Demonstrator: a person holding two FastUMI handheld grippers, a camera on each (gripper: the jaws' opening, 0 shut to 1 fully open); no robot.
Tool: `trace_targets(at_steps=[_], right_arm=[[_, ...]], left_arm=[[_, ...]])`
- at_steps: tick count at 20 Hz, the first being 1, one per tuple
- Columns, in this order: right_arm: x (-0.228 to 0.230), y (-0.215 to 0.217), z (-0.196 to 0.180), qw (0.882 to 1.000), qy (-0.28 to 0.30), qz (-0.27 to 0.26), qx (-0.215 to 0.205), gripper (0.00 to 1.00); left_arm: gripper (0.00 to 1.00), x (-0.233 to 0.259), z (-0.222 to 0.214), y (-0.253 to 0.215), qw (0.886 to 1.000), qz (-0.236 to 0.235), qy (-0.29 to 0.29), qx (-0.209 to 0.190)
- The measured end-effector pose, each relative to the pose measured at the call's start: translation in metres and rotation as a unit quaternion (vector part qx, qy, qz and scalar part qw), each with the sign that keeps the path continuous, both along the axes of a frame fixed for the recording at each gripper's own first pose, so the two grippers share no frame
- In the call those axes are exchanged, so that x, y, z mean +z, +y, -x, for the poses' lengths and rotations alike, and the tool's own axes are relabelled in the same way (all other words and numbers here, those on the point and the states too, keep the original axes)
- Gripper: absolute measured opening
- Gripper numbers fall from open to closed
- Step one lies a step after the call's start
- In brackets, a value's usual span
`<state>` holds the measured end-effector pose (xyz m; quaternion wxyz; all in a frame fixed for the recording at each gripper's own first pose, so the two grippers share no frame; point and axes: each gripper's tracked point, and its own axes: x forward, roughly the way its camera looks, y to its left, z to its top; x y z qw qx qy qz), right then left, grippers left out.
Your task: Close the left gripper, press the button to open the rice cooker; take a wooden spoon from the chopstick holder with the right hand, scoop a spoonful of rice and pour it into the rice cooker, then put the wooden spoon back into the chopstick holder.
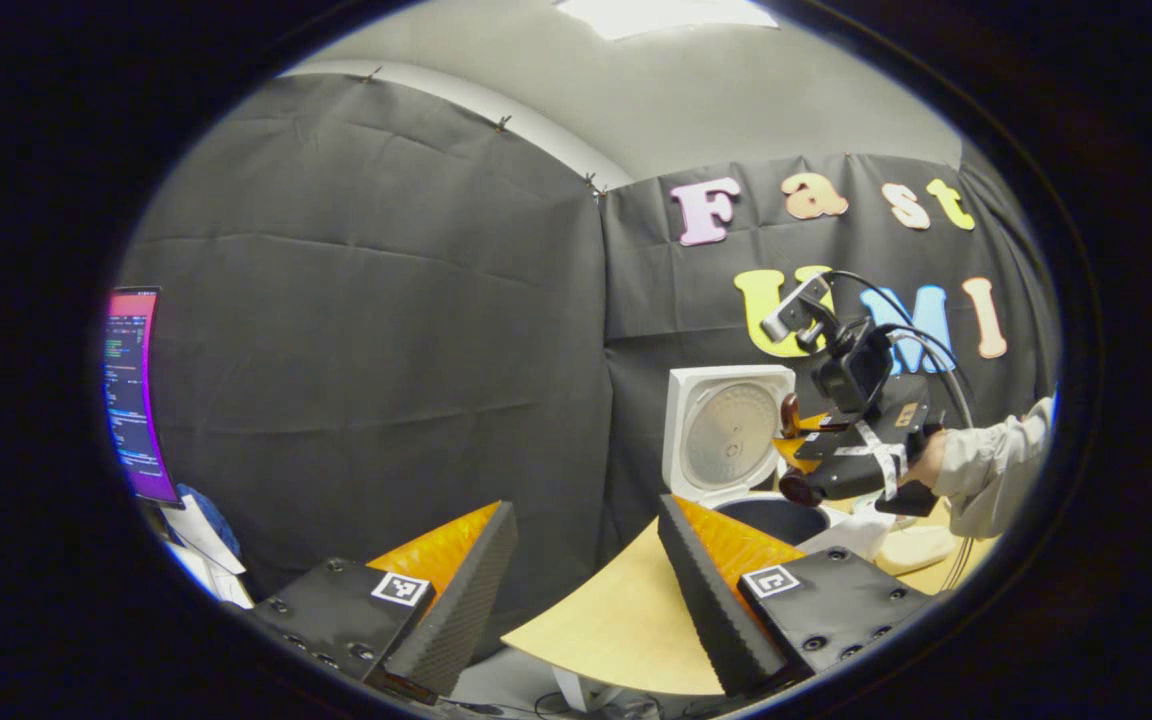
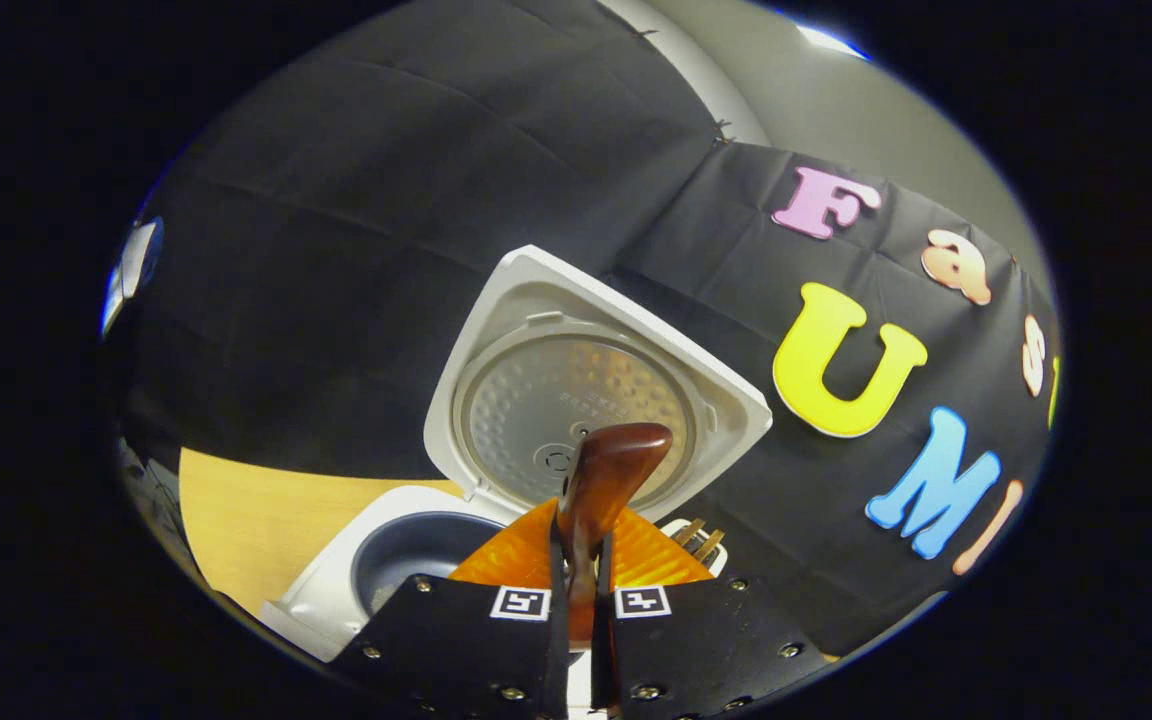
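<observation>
Creased black cloth wall (image 1: 376,300) hangs behind a pale wooden tabletop (image 1: 616,620); a glowing upright monitor (image 1: 132,390) stands left, a bright ceiling light panel (image 1: 666,14) above.

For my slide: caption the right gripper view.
Right gripper holds wooden spoon before the open rice cooker.

Left gripper (image 1: 586,590) jaws apart; rice cooker (image 1: 726,440) lid up.

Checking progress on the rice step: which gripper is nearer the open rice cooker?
Right. The right gripper, clamped on the wooden spoon, is beside the rice cooker; the left gripper hangs back, open.
</observation>
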<state>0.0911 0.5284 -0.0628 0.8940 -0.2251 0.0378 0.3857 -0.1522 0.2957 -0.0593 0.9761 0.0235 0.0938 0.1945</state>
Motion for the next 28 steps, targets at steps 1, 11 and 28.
trace_targets(at_steps=[1,11,28], right_arm=[[0.004,-0.006,0.001,0.999,0.034,-0.028,-0.005,0.09],[0.062,-0.125,-0.022,0.975,0.125,-0.176,-0.056,0.09],[0.044,-0.396,-0.089,0.942,0.108,-0.194,-0.251,0.09]], left_arm=[[0.93,0.003,-0.004,-0.003,1.0,-0.001,-0.002,-0.004],[0.98,0.019,-0.061,-0.077,0.996,0.002,-0.024,-0.088],[0.91,0.031,-0.138,-0.225,0.978,0.03,-0.042,-0.2]])
